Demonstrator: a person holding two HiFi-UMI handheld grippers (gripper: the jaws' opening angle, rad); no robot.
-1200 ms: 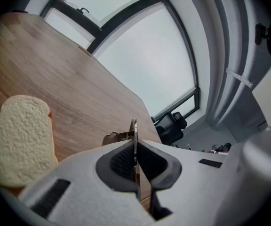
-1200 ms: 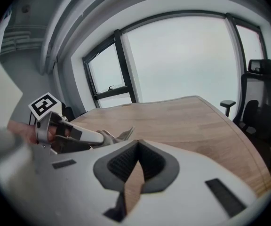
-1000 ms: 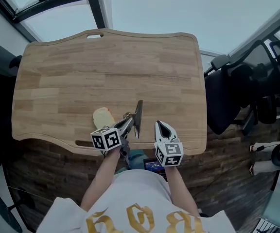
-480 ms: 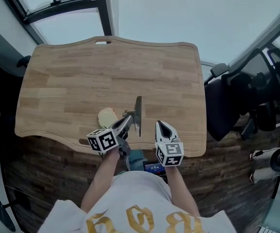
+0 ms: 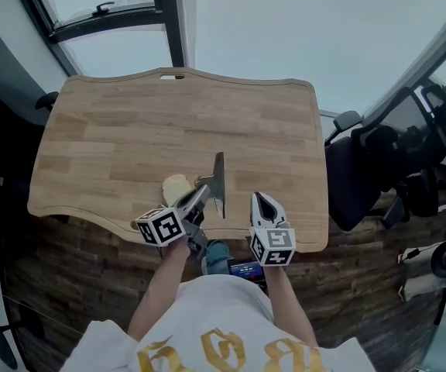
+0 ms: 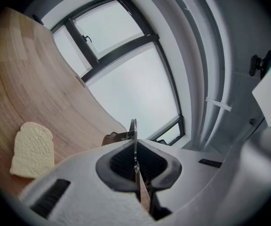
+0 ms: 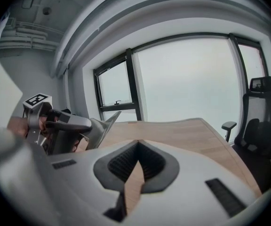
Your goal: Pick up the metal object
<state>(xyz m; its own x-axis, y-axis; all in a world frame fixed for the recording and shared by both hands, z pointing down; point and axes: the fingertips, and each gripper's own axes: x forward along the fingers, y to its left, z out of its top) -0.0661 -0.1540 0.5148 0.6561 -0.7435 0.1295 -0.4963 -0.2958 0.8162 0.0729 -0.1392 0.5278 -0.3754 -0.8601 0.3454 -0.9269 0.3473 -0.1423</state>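
My left tongs are clenched on the metal object, which juts out ahead of them above the table, so the pick-up looks done. My right tongs, just beside them, are closed on nothing. The object shows edge-on from the left tongs, its gripped end buried between the pads.

Left gripper jaws clamp the metal object; right gripper (jaws together) held beside it.
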